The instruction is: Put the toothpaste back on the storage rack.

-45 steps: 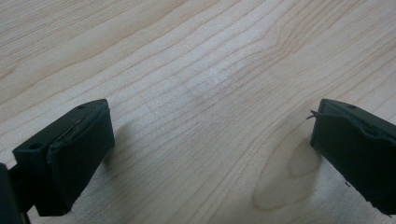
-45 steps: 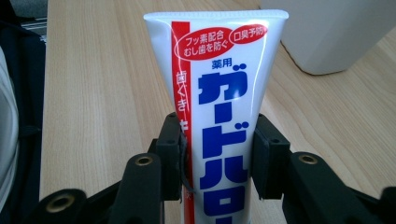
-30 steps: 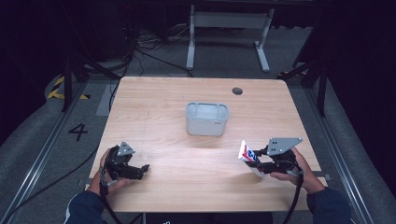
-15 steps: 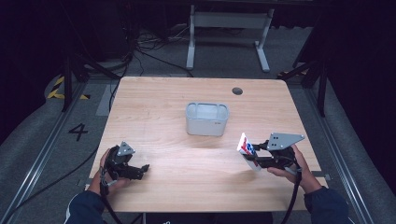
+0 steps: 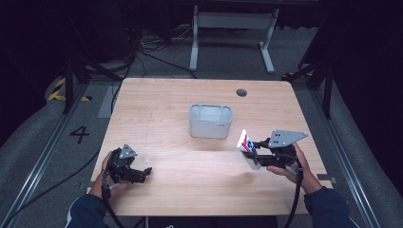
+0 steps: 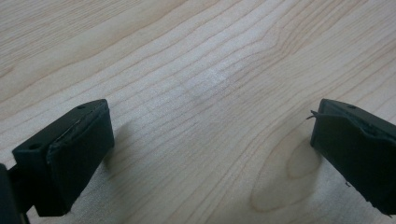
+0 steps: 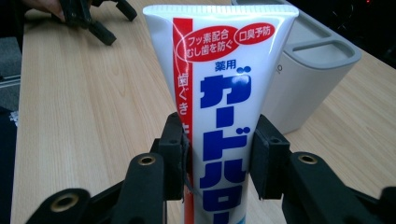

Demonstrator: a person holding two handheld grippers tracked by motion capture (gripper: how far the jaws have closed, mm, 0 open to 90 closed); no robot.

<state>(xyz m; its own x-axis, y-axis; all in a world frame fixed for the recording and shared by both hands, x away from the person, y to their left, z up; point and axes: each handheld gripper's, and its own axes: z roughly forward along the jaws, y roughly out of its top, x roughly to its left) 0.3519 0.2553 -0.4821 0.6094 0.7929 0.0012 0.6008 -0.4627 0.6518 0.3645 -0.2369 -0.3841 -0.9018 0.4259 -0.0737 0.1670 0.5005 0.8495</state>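
A white toothpaste tube (image 7: 219,93) with red and blue print stands up between the jaws of my right gripper (image 7: 217,158), which is shut on it. In the high view the tube (image 5: 247,145) is held above the table at the right, with my right gripper (image 5: 259,156) behind it, a short way right of and nearer than the grey holder (image 5: 211,120). The holder (image 7: 308,70) has slots in its top. My left gripper (image 5: 142,172) rests low at the table's front left, open. Its jaws stand wide apart over bare wood (image 6: 210,116).
The wooden table (image 5: 161,99) has a small round hole (image 5: 241,92) at its back right. Beyond the far edge stands a metal frame (image 5: 233,28) on the floor, with cables (image 5: 142,42) to the left. A "4" marking (image 5: 79,134) is on the floor at left.
My right gripper has carried the tube up and to the left, nearer the holder. The left gripper has stayed put.
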